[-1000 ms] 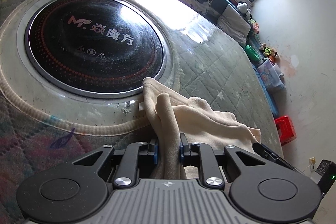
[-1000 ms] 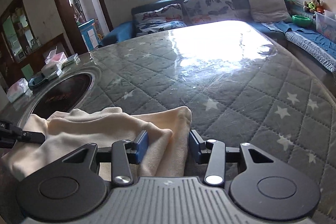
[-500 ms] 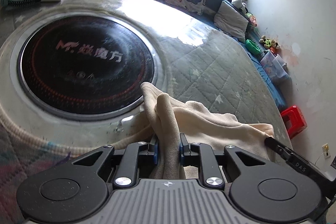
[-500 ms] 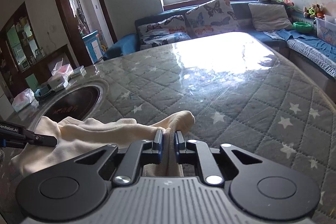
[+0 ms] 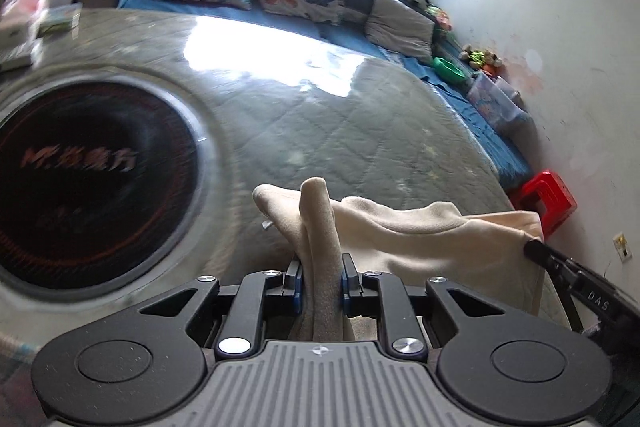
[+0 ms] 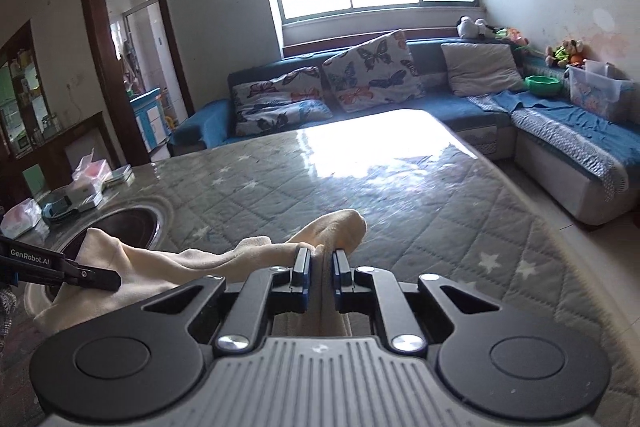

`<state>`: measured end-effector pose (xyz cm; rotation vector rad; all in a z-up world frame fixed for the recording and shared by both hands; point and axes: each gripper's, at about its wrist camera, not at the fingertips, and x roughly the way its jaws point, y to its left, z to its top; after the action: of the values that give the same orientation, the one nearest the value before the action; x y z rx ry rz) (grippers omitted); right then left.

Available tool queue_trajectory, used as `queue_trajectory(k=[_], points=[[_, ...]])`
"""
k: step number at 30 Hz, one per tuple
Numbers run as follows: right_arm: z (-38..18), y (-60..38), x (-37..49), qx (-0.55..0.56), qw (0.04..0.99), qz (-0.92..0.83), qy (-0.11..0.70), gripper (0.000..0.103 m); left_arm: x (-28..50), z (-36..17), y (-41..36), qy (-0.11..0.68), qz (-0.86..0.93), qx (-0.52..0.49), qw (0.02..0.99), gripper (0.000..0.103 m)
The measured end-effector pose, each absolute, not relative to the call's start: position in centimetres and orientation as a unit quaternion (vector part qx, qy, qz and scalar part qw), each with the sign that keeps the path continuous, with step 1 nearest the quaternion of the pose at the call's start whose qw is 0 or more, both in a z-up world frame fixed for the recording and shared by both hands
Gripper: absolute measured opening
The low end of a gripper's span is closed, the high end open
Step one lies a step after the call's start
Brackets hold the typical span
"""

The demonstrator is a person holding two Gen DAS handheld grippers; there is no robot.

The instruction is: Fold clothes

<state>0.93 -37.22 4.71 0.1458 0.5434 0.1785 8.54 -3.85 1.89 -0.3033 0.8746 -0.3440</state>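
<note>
Gripping a bunched fold of the cream garment (image 5: 400, 231), the jaws of the left gripper (image 5: 320, 281) are clenched on cloth that stands up between them at the lower middle of the left view and pokes out past the tips. The jaws of the right gripper (image 6: 320, 269) are likewise clenched on another bunch of the same garment (image 6: 208, 263), low in the middle of the right view, with a rounded lump of cloth beyond the tips.

Between the two holds the cloth hangs in a loose sag. In the left view it runs out to the right edge of the frame, where the other tool pinches its far corner; in the right view it runs to the lower left, where the other tool shows as a dark bar across it.

By my reading the step in hand is lifting and spreading the garment by two points along one edge, before any fold is laid. The next move seems to call for drawing the two holds apart to take out the sag, then lowering the cloth flat onto the table (image 6: 400, 195).

Further out, the quilted star-patterned table cover fills the middle of both views. A round black cooktop (image 5: 88, 163) is set into it at the left, and a blue sofa (image 6: 580, 143) lies beyond.
</note>
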Motion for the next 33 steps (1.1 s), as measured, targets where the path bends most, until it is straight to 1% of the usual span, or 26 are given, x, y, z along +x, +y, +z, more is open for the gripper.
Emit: queue_trajectory(k=[11,21,27,33], points=[[6.7,-41.2,1.7,0.070,0.968,0.034,0.239,0.009,11.9,2.8,-10.5,0.415,-0.203,-0.110,0.880,0.018],[6.9,-44.6,3.7,0.069,0.970,-0.010,0.233,0.009,14.8,2.8,-15.1,0.421,-0.225,-0.093,0.874,0.018],[6.7,-45.6,4.6,0.065,0.970,-0.028,0.234,0.009,15.8,2.4,-17.0,0.425,-0.232,-0.076,0.872,0.018],[5.2,-46.6,6.0,0.069,0.965,-0.040,0.250,0.009,16.7,1.3,-17.8,0.436,-0.228,-0.066,0.868,0.018]])
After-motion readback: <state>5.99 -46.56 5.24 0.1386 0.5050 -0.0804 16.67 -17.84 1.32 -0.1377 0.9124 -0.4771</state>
